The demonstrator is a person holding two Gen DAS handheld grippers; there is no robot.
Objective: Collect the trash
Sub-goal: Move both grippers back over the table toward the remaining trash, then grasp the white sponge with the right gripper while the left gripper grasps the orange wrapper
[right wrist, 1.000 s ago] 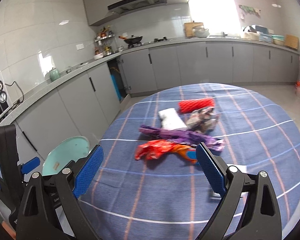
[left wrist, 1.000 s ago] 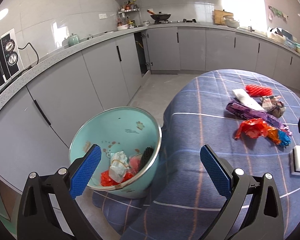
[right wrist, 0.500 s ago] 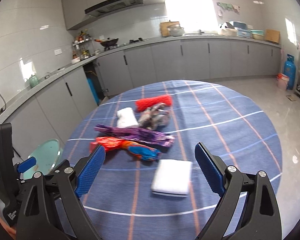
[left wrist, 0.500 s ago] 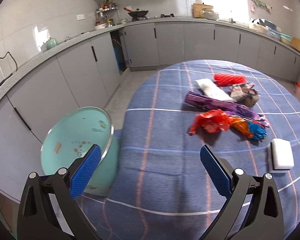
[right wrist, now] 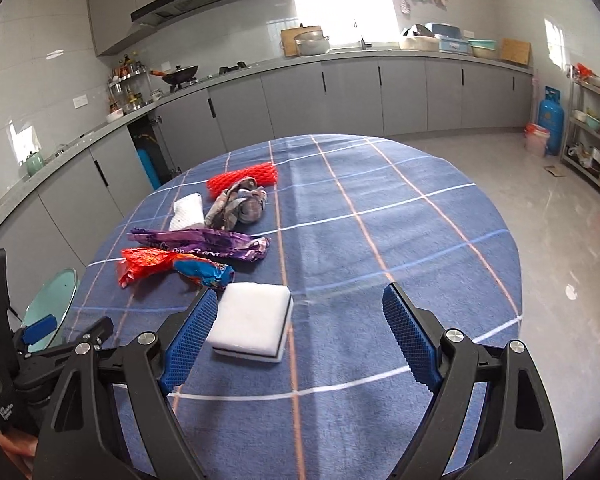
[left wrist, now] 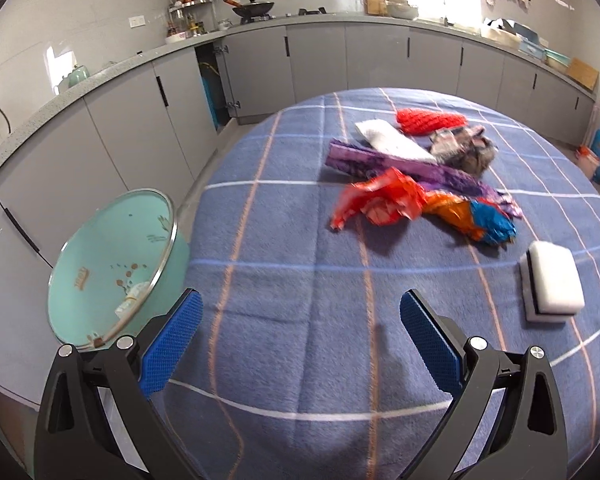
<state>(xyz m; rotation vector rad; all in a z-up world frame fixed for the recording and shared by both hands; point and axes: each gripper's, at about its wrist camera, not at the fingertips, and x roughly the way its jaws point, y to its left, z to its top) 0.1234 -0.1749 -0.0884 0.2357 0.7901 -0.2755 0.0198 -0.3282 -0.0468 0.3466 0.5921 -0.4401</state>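
The white sponge point(right wrist: 252, 322) lay on the desk point(right wrist: 380, 240) just ahead of the right gripper point(right wrist: 298, 340), against its left jaw; the jaws, wide, were closing. The left gripper point(left wrist: 300, 344), wide and empty, was farther off.

Grey kitchen cabinets point(right wrist: 352, 92), bright window point(right wrist: 340, 0)

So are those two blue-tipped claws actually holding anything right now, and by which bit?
Nothing is held. The left gripper stands open over bare tablecloth. The right gripper is closing, but its pads are not pressing the white sponge beside one finger.
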